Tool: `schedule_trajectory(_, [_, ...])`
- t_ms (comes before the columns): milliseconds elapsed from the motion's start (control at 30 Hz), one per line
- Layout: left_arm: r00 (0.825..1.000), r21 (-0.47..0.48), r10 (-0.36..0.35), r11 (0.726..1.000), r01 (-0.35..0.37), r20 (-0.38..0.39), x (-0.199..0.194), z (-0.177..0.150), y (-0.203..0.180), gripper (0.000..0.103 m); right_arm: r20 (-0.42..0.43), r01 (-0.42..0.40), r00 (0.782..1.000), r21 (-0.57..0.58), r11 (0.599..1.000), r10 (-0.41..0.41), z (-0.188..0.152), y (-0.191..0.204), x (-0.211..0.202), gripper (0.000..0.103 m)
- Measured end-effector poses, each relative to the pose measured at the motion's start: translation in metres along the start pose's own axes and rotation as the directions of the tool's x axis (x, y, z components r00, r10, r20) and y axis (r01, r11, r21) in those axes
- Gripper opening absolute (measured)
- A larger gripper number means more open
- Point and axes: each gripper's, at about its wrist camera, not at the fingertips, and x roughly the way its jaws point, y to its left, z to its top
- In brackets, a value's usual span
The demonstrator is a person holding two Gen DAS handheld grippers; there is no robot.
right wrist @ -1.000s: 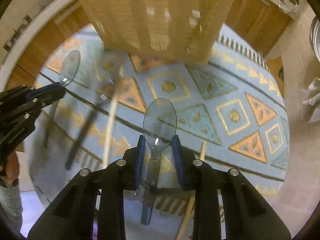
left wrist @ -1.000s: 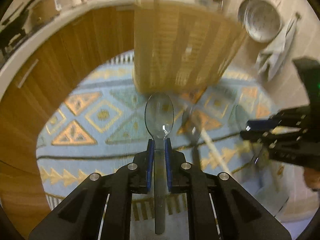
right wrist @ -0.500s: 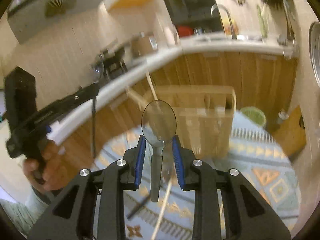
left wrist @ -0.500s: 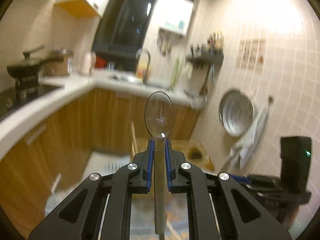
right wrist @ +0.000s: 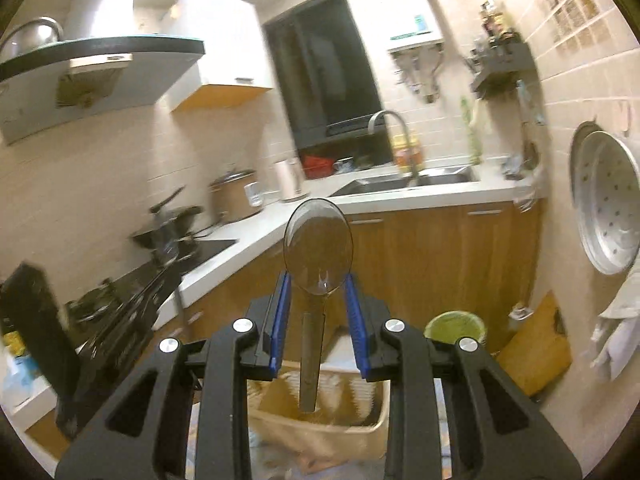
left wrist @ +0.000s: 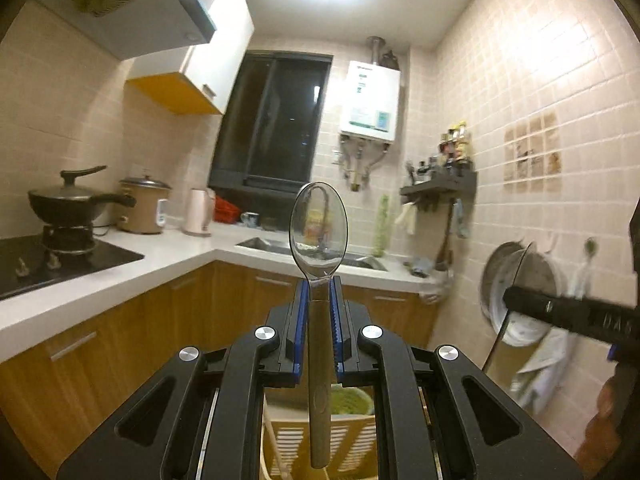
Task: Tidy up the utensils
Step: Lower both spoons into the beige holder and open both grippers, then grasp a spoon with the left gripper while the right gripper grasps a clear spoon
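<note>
**Both grippers raised, each gripping a clear spoon**

The left gripper (left wrist: 319,294) pinches the neck of a clear plastic spoon (left wrist: 318,232), bowl up at frame centre. The right gripper (right wrist: 316,292) clamps a second clear plastic spoon (right wrist: 318,246) by its bowl edges. A beige slatted basket (right wrist: 320,420) sits at lower centre.

Each gripper, the left gripper (left wrist: 318,304) at lower centre of its view and the right gripper (right wrist: 316,304) likewise, is matte black plastic with angular arms pierced by slots, four round silver screw heads (left wrist: 267,333) across the linkages, and ridged blue pads (right wrist: 354,312) lining the fingers. Bare skin (left wrist: 604,420) shows at the lower right edge of the left view.
</note>
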Motion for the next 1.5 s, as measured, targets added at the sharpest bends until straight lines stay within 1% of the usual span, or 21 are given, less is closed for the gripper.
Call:
schedule_trajectory(100, [0.999,-0.013,0.047,0.999,-0.047,0.0,0.012,-0.015,0.004,0.009,0.0,0.074,0.997,-0.031,0.997,-0.074,-0.013,-0.005,0.021,0.025])
schedule_trajectory(233, [0.999,-0.029,0.05,0.998,-0.05,-0.016,0.024,-0.029,0.009,0.009,-0.021,0.135,0.99,-0.081,0.988,-0.137,-0.033,-0.009,0.045,0.025])
schedule_trajectory(467, [0.998,-0.056,0.049,0.997,-0.051,-0.033,0.031,-0.04,0.023,0.009,-0.025,0.147,0.988,-0.106,0.983,-0.15,-0.054,-0.01,0.05,0.025])
schedule_trajectory(600, [0.999,-0.063,0.024,0.998,-0.027,-0.043,0.03,-0.038,0.028,0.011,-0.022,0.133,0.99,-0.131,0.982,-0.137,-0.06,-0.004,0.046,0.026])
schedule_trajectory(633, [0.999,-0.059,0.018,0.998,-0.021,-0.047,0.029,-0.037,0.028,0.014,-0.032,0.123,0.991,-0.133,0.983,-0.128,-0.06,-0.003,0.044,0.026])
schedule_trajectory(667, [0.998,-0.05,0.003,0.999,-0.007,-0.065,0.027,-0.035,0.029,0.021,-0.049,0.105,0.992,-0.134,0.985,-0.113,-0.06,-0.003,0.043,0.026])
schedule_trajectory(733, [0.998,-0.051,0.003,0.999,-0.006,-0.064,0.022,-0.03,0.032,0.028,-0.065,0.087,0.993,-0.128,0.988,-0.096,-0.059,-0.003,0.04,0.028])
schedule_trajectory(767, [0.998,-0.058,-0.004,0.998,0.0,-0.063,0.017,-0.025,0.036,0.032,-0.075,0.078,0.993,-0.125,0.989,-0.088,-0.058,-0.003,0.037,0.03])
schedule_trajectory(833, [0.998,-0.068,-0.017,0.998,0.013,-0.063,0.008,-0.018,0.04,0.032,-0.084,0.066,0.994,-0.117,0.991,-0.077,-0.056,-0.005,0.029,0.048])
schedule_trajectory(933, [0.997,-0.076,-0.038,0.997,0.033,-0.061,-0.013,-0.004,0.045,0.034,-0.098,0.043,0.994,-0.118,0.992,-0.055,-0.051,-0.003,0.01,0.048])
schedule_trajectory(967, [0.996,-0.077,-0.051,0.996,0.045,-0.068,-0.022,0.001,0.047,0.037,-0.103,0.034,0.994,-0.121,0.992,-0.046,-0.05,-0.002,0.005,0.048])
schedule_trajectory(1067, [0.992,-0.068,-0.088,0.994,0.082,-0.094,-0.041,0.013,0.047,0.038,-0.136,0.002,0.99,-0.15,0.989,-0.023,-0.048,0.006,-0.015,0.048])
schedule_trajectory(1133, [0.986,-0.074,-0.141,0.988,0.135,-0.09,-0.06,0.02,0.049,0.038,-0.177,-0.03,0.984,-0.191,0.981,-0.004,-0.05,0.014,-0.03,0.048])
schedule_trajectory(1200, [0.977,-0.072,-0.185,0.981,0.178,-0.101,-0.077,0.029,0.051,0.038,-0.219,-0.057,0.976,-0.232,0.971,0.005,-0.054,0.022,-0.038,0.048])
schedule_trajectory(1267, [0.971,-0.067,-0.206,0.978,0.199,-0.125,-0.086,0.034,0.053,0.039,-0.303,-0.097,0.953,-0.295,0.951,0.004,-0.065,0.03,-0.047,0.048])
schedule_trajectory(1333, [0.959,-0.06,-0.211,0.977,0.203,-0.191,-0.09,0.037,0.053,0.039,-0.37,-0.143,0.929,-0.346,0.927,0.005,-0.08,0.037,-0.053,0.048])
schedule_trajectory(1367, [0.949,-0.059,-0.216,0.976,0.208,-0.231,-0.089,0.035,0.052,0.039,-0.398,-0.163,0.917,-0.362,0.918,0.006,-0.087,0.039,-0.055,0.048])
schedule_trajectory(1400, [0.927,-0.062,-0.225,0.974,0.216,-0.3,-0.086,0.028,0.051,0.039,-0.431,-0.183,0.903,-0.377,0.908,0.004,-0.096,0.041,-0.056,0.048])
schedule_trajectory(1433, [0.912,-0.062,-0.225,0.974,0.217,-0.342,-0.083,0.022,0.051,0.039,-0.471,-0.208,0.882,-0.394,0.895,-0.003,-0.109,0.042,-0.057,0.048])
schedule_trajectory(1467, [0.883,-0.058,-0.222,0.974,0.218,-0.413,-0.078,0.01,0.048,0.039,-0.493,-0.22,0.87,-0.406,0.887,-0.01,-0.118,0.042,-0.057,0.048])
schedule_trajectory(1500, [0.86,-0.05,-0.217,0.975,0.218,-0.463,-0.075,-0.003,0.046,0.039,-0.514,-0.229,0.858,-0.414,0.881,-0.019,-0.127,0.041,-0.058,0.048])
